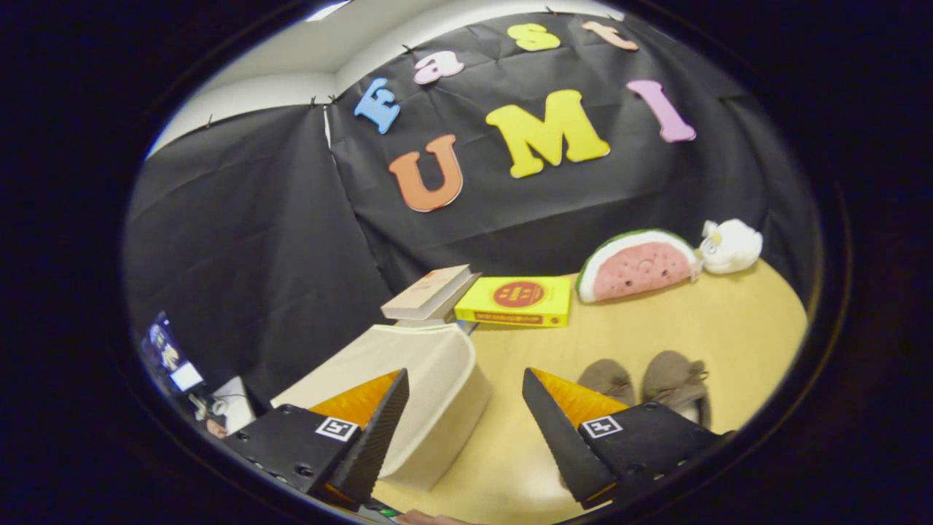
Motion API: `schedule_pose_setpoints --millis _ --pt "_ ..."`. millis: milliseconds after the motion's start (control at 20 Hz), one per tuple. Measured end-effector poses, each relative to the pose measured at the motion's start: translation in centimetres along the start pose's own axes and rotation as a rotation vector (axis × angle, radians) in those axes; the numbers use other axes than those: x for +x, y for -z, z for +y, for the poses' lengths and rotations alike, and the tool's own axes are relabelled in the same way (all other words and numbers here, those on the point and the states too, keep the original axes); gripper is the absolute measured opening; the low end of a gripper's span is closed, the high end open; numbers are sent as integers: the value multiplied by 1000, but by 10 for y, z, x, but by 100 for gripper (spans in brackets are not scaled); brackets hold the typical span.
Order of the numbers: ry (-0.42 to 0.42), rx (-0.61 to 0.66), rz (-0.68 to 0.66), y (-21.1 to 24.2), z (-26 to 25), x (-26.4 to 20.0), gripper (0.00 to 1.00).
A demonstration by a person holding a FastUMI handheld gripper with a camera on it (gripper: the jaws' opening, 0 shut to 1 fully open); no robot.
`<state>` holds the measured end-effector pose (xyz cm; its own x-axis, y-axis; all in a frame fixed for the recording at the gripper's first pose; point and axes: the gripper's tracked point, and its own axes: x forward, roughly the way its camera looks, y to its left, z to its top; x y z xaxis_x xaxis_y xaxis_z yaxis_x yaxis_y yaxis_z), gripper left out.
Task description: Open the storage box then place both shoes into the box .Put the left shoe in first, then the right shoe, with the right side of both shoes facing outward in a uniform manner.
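The claw (466, 415) is spread wide and holds nothing. The box (430, 386) sits shut by its left finger. Both shoes (649, 383) wait on the surface (714, 328) behind the right finger. Nothing is done yet.

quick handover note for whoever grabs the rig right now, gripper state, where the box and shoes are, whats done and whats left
Gripper: open, fingers spread, holding nothing, above the table.
Storage box: cream, lid closed, just ahead of the left finger and partly behind it.
Shoes: the grey-brown pair sits side by side on the table beyond the right finger, partly hidden by it.
Done: nothing yet; box unopened, shoes untouched.
Left: open the box, put the left shoe in, then the right, right sides facing outward.
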<state>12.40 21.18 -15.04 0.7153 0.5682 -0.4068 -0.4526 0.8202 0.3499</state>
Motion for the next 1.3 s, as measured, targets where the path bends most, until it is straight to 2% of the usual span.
schedule_pose_setpoints --millis 150,400,600,700,800,1050,1300 --pt "-71 90 95 16 0 31 94" --pt "-255 292 209 41 17 53 94" --pt "-331 463 275 53 18 60 94" --pt "-367 508 294 53 21 59 94" --pt "-364 533 306 51 23 58 76" --pt "-270 428 325 50 22 51 63" --pt "-218 440 303 33 19 42 37"
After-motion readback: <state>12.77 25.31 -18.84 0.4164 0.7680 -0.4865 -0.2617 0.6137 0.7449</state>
